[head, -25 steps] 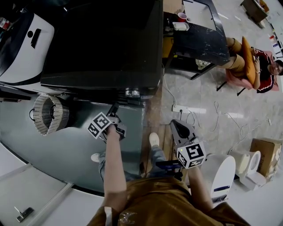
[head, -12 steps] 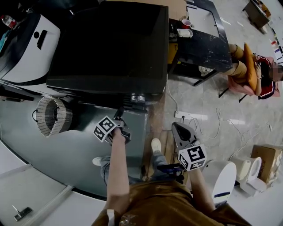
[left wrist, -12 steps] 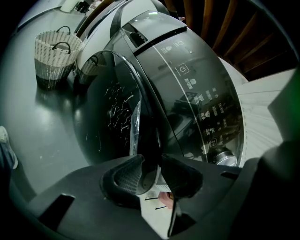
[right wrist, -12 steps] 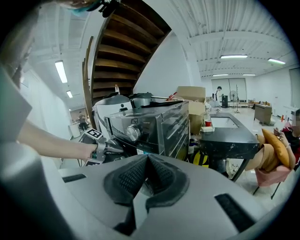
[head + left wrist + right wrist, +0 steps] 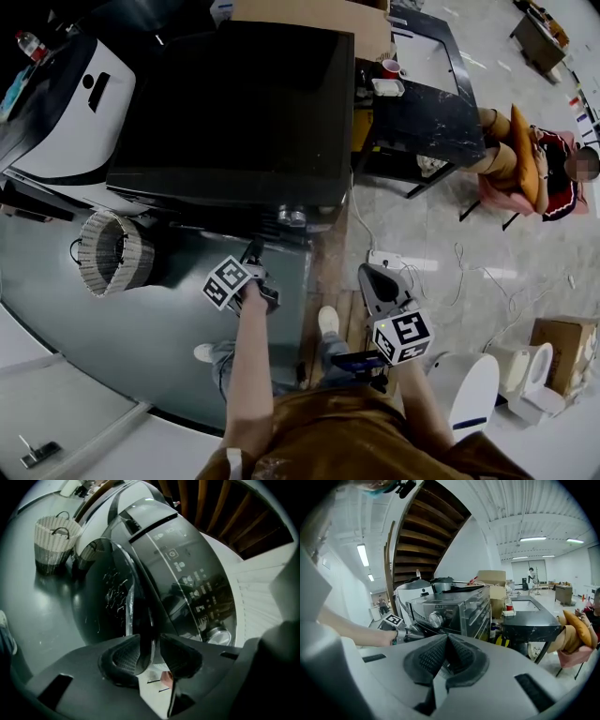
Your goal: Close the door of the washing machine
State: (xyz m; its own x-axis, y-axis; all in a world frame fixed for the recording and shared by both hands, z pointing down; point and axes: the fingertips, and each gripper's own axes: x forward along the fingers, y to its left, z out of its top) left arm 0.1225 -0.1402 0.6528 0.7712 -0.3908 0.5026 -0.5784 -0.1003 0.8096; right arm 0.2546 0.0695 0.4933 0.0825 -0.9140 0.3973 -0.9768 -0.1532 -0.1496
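Half-spread left claw (image 5: 150, 644), narrower than before, closing round door (image 5: 110, 599); right claw (image 5: 446, 641) pressed together.

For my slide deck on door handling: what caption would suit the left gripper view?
Left gripper jaws closing around the edge of the open washing machine door, woven basket beyond.

No readable text, washing machine (image 5: 187, 573) icons illegible

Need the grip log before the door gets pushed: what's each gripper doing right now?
Left gripper: jaws closing, washing machine door edge between them, not yet clamped.
Right gripper: shut, empty.
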